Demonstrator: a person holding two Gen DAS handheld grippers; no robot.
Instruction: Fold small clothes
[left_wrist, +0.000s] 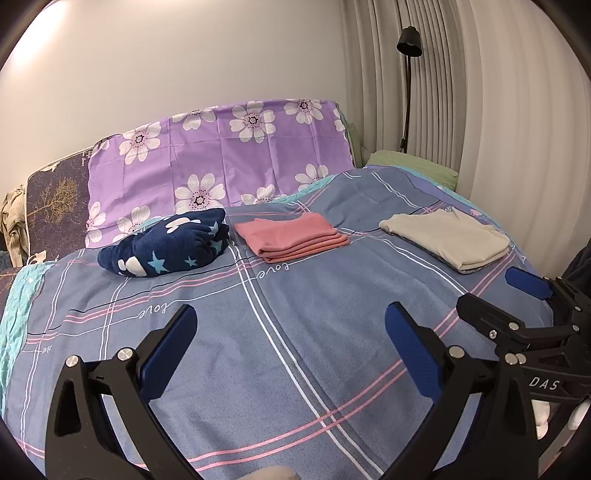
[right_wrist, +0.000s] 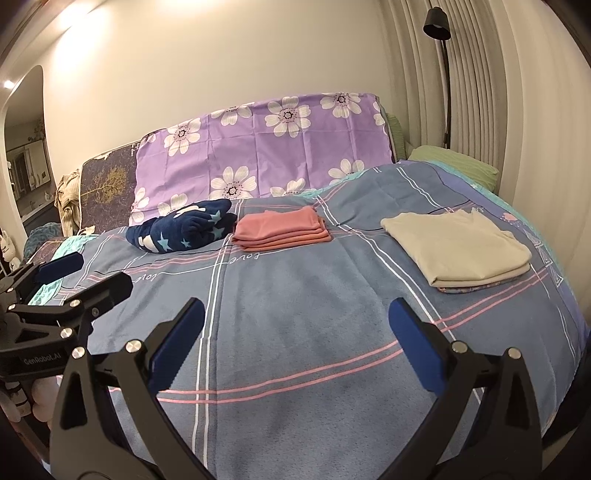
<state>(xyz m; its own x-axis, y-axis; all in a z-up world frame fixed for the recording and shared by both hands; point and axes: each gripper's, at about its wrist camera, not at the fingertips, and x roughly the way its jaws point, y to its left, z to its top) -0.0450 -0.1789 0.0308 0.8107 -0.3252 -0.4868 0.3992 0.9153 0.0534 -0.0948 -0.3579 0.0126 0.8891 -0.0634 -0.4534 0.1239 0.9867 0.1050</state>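
Both grippers, left (left_wrist: 291, 347) and right (right_wrist: 295, 339), hang wide apart and empty over the bare blanket (right_wrist: 295, 295), leaving room to work. Pink stack (right_wrist: 280, 229) at twelve and beige stack (right_wrist: 458, 247) at two look folded; the navy bundle (right_wrist: 181, 230) at eleven seems next.

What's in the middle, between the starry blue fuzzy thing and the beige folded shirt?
The pink folded cloth lies between the starry blue garment and the beige folded shirt on the bed, shown in both wrist views.

Bare bedspread (left_wrist: 295, 350) lies ahead; navy bundle (left_wrist: 166, 245), pink stack (left_wrist: 291, 236), beige stack (left_wrist: 448, 236) line its far side.
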